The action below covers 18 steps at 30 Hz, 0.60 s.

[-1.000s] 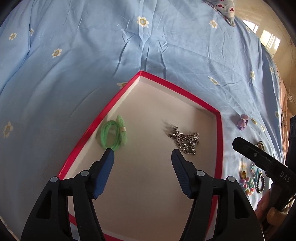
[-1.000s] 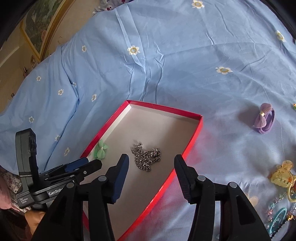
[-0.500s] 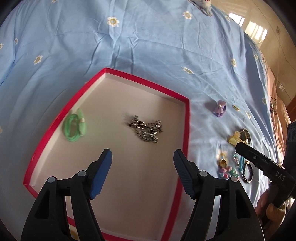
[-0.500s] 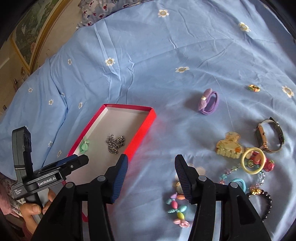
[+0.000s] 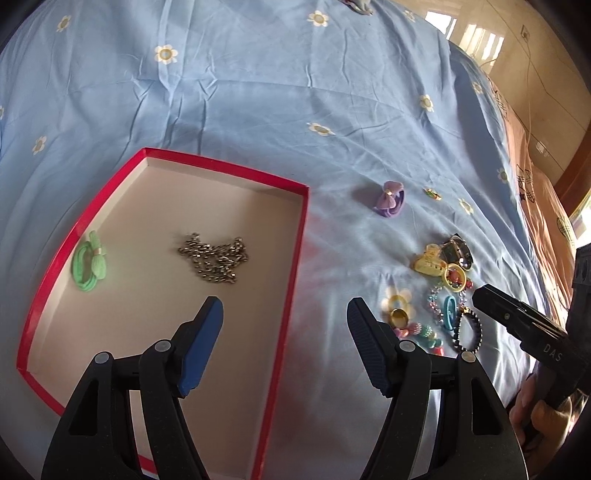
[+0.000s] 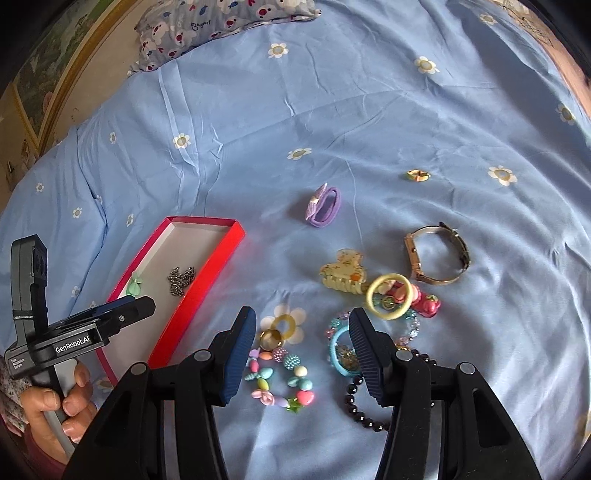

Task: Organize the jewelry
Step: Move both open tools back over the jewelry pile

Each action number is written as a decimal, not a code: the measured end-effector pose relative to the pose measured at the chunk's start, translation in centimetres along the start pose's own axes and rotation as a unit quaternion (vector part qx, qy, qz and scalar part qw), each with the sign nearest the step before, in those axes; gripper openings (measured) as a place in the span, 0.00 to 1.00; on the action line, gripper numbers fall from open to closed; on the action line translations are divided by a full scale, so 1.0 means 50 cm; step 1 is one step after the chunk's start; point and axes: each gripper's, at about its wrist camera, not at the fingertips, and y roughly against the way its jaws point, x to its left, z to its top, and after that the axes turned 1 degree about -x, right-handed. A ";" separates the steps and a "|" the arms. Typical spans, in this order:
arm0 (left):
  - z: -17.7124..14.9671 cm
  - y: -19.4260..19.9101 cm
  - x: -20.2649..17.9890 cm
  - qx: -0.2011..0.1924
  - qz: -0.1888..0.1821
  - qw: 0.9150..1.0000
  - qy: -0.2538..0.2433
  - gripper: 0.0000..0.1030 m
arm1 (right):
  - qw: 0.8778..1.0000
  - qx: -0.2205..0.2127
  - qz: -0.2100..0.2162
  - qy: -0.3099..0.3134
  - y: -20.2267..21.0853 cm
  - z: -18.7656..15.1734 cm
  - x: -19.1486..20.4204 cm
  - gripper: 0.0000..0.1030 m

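Observation:
A red box (image 5: 301,229) lies on the blue sheet with a green hair tie (image 5: 88,264) and a silver chain (image 5: 214,258) inside. My left gripper (image 5: 285,306) hangs open above the box's right rim, nothing between its fingers. My right gripper (image 6: 302,317) is open and empty just above a pile of loose jewelry: a pastel bead bracelet (image 6: 280,380), gold ring (image 6: 271,336), black bead bracelet (image 6: 364,410), yellow claw clip (image 6: 341,275) and a watch (image 6: 436,254). Farther off lie a purple hair tie (image 6: 324,205) and a small ring (image 6: 416,174).
A flowered blue bedsheet (image 6: 369,110) covers the whole work surface. A patterned pillow (image 6: 221,26) sits at the far edge. A person's hand (image 6: 55,402) grips the left tool's handle at lower left. Bare sheet stretches behind and right of the pile.
Both grippers have swept to the right, away from the box's middle. The right one now hovers over the jewelry pile, the left over the box's right rim. The left jaws stand slightly wider.

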 end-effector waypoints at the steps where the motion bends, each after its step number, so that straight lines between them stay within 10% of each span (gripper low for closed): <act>1: 0.001 -0.002 -0.006 0.001 -0.001 1.000 -0.002 0.68 | 1.000 -0.002 -0.003 -0.002 0.005 -0.001 -0.007 0.53; 18: 0.059 -0.067 -0.124 0.012 -0.032 0.998 -0.053 0.68 | 0.998 -0.017 -0.045 -0.034 0.010 0.029 -0.099 0.52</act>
